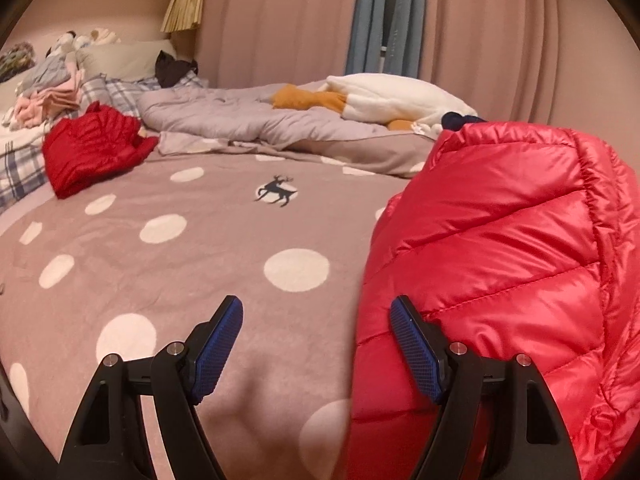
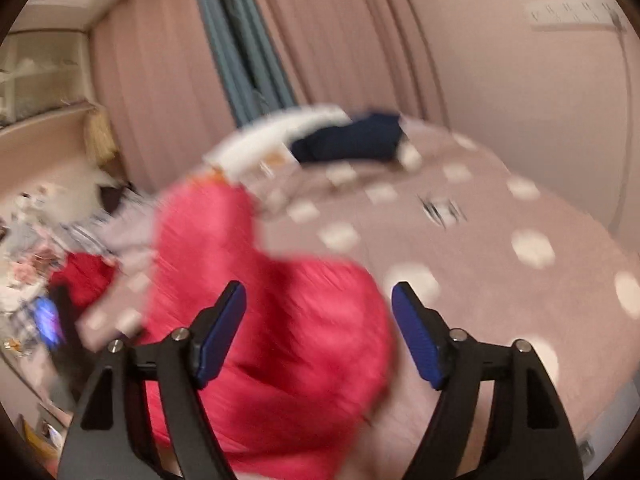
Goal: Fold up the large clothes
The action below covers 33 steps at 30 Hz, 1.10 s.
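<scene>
Two sets of tongs are in view, both spread wide and gripping nothing. The left tongs [image 1: 316, 344] hover over the bed [image 1: 168, 280], their right-hand pad beside the edge of the bright red puffer jacket [image 1: 500, 260], probably positioned to take that edge for a fold. The right tongs [image 2: 318, 332] hang above the same jacket [image 2: 260, 340], which lies bunched on the spotted bedspread [image 2: 480, 240]; that view is blurred. A second, darker red garment [image 1: 92, 148] waits near the pillows [image 1: 116, 92].
</scene>
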Motion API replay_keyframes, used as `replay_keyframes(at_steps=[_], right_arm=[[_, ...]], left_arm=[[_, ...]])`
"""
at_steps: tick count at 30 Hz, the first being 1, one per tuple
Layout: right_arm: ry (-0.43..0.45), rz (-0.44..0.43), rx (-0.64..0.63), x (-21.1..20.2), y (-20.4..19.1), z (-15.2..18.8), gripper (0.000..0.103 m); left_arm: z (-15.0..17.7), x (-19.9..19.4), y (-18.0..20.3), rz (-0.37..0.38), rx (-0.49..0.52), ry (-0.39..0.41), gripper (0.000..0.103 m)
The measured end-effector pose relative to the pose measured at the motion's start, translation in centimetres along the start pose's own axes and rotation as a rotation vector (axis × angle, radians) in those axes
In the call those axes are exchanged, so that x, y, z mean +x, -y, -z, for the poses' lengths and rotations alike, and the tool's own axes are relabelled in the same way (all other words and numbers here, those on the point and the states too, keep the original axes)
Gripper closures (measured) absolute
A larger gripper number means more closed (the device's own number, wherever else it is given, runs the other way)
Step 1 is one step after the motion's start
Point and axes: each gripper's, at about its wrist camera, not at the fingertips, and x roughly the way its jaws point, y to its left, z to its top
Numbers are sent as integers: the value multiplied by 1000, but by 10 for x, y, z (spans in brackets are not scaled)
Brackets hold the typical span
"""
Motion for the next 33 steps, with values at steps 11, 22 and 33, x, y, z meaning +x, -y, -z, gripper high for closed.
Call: replay_keyframes(at_steps=[11,22,33], right_arm=[[-106,-104,48,104,-32,-8,46],[-185,-34,51,109,0,18,46],[-281,13,12,145,21,45,41]], left_arm=[[-5,0,15,44,38,3,27],[-10,9,31,190,-2,-34,27],[13,34,51,175,49,-53,27]])
